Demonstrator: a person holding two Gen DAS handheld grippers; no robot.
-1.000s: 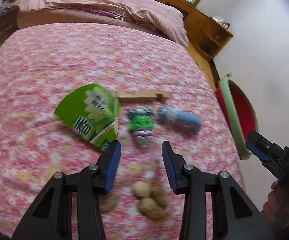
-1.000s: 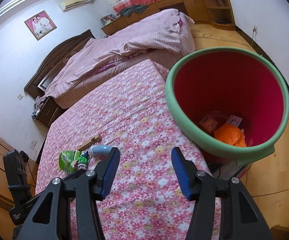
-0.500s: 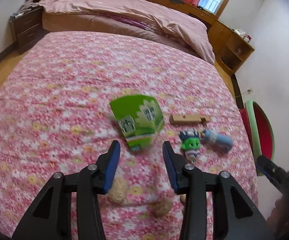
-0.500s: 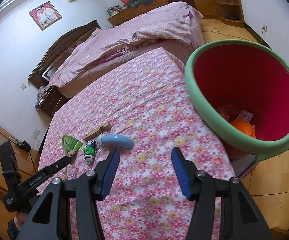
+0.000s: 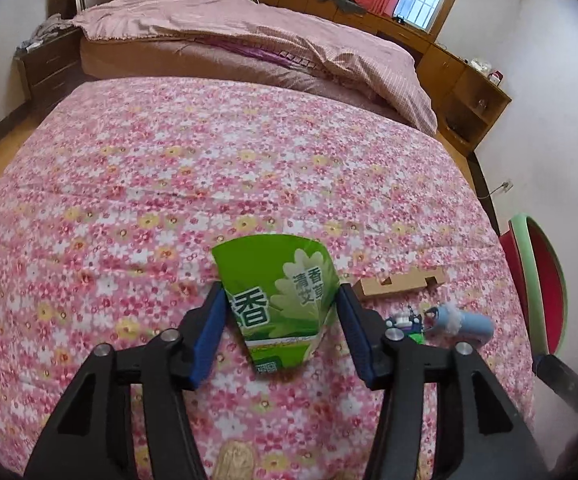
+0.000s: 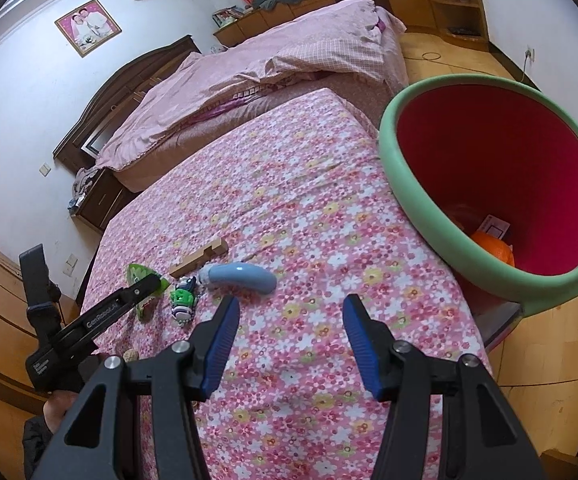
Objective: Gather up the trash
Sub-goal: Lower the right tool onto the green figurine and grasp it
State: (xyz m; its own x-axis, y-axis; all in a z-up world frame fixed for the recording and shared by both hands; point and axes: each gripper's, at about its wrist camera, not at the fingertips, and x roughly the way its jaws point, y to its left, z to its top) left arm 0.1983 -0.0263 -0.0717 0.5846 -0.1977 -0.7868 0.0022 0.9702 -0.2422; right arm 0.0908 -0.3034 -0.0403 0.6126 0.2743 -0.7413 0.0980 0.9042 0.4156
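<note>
On the flowered bedspread (image 5: pixel 169 184), the left gripper (image 5: pixel 281 312) straddles the green carton (image 5: pixel 277 296) — jaws open, not yet pinching — while the right gripper (image 6: pixel 289 332) hovers empty beside the bin (image 6: pixel 409 200).

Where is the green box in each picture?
Left wrist view: the green box sits low in the middle, between the left gripper's blue pads.
Right wrist view: it is at the left, partly behind the left gripper.
Shared landmark: the wooden piece beside it.
</note>
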